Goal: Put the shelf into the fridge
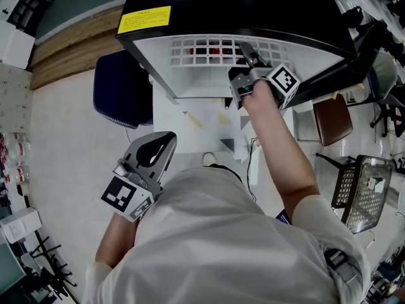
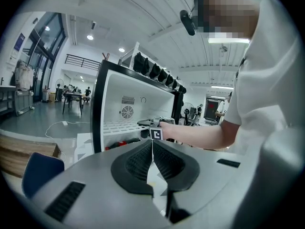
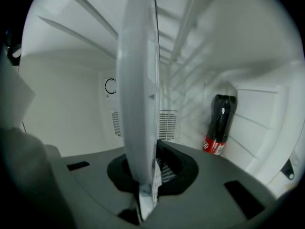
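Note:
The black fridge (image 1: 253,8) stands open in front of me, its white inside (image 2: 138,104) lit. The white wire shelf (image 1: 209,48) lies level inside it, partway up. My right gripper (image 1: 248,57) reaches into the opening and is shut on the shelf's front edge. In the right gripper view the shelf (image 3: 140,94) runs edge-on between the jaws (image 3: 143,178). A dark cola bottle (image 3: 219,123) with a red label lies below the shelf. My left gripper (image 1: 155,154) hangs back by my body, shut and empty (image 2: 152,151).
A blue chair (image 1: 123,87) stands left of the fridge and a brown chair (image 1: 332,119) to its right. A wire basket (image 1: 367,192) sits on the floor at the right. A vent grille (image 3: 167,125) marks the fridge's back wall.

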